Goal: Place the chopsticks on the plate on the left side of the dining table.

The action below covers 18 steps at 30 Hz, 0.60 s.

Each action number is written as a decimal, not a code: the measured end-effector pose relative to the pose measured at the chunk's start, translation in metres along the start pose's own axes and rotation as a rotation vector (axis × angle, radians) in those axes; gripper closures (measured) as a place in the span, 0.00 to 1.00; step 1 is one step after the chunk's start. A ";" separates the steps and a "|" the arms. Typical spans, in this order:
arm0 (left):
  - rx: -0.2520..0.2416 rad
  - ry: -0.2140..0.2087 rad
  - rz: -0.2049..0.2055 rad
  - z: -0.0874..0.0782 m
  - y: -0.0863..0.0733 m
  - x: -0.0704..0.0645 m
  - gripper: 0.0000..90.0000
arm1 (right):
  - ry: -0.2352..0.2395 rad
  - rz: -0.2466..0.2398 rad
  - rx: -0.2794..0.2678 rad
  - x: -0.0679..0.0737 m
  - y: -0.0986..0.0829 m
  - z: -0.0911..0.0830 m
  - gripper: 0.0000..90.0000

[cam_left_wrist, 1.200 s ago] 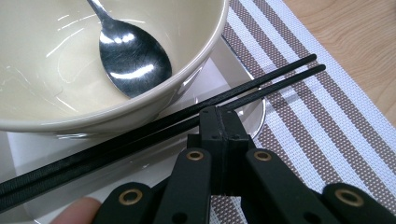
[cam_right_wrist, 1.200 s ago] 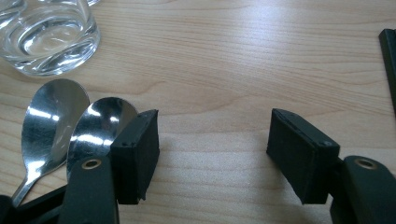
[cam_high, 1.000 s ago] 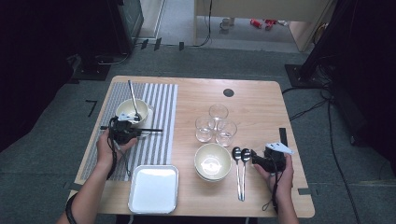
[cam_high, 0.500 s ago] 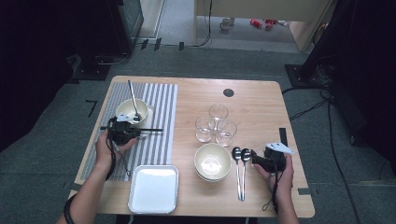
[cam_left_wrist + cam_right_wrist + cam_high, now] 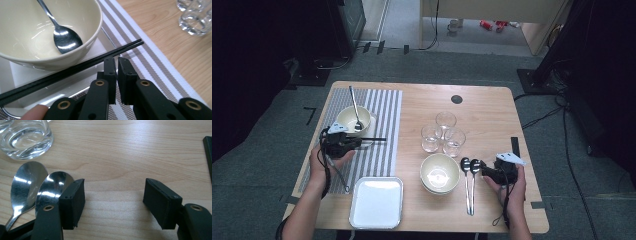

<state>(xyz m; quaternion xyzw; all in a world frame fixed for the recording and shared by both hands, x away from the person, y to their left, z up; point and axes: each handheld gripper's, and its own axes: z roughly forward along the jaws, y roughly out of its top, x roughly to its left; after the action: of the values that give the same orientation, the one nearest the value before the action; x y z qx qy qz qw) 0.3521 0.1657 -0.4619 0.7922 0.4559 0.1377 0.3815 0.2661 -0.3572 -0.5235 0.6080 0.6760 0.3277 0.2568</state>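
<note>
A cream bowl [image 5: 353, 120] [image 5: 50, 30] with a metal spoon [image 5: 66, 41] in it sits on a white tray [image 5: 82, 82] on the striped mat [image 5: 384, 125]. Black chopsticks [image 5: 371, 139] [image 5: 75, 68] lie across the tray's edge. My left gripper [image 5: 357, 142] [image 5: 117, 61] sits right behind them, jaws shut to a thin slit with nothing between. My right gripper [image 5: 484, 170] [image 5: 113, 192] rests low over the bare wood, open and empty. Its left jaw sits beside the heads of two spoons [image 5: 469, 180] [image 5: 53, 185].
Three clear glasses [image 5: 443, 132] [image 5: 25, 140] stand mid-table. Stacked cream bowls [image 5: 440, 172] sit left of the two spoons. A white square tray [image 5: 377, 201] lies at the front edge. A black strip [image 5: 514, 145] [image 5: 207, 147] lies on the table's right side.
</note>
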 end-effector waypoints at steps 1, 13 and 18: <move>-0.005 0.001 0.000 -0.001 -0.001 -0.001 0.93 | -0.001 -0.001 0.000 0.000 0.000 0.000 0.38; -0.003 -0.032 0.000 -0.006 -0.011 -0.016 0.75 | -0.007 -0.008 0.004 0.001 0.000 0.000 0.37; 0.008 -0.056 0.005 -0.006 -0.016 -0.020 0.70 | -0.007 -0.010 0.003 0.001 0.000 0.000 0.37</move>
<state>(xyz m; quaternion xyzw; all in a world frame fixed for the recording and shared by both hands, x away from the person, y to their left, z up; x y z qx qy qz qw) 0.3282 0.1568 -0.4669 0.7983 0.4439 0.1145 0.3905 0.2662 -0.3558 -0.5236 0.6062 0.6787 0.3232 0.2597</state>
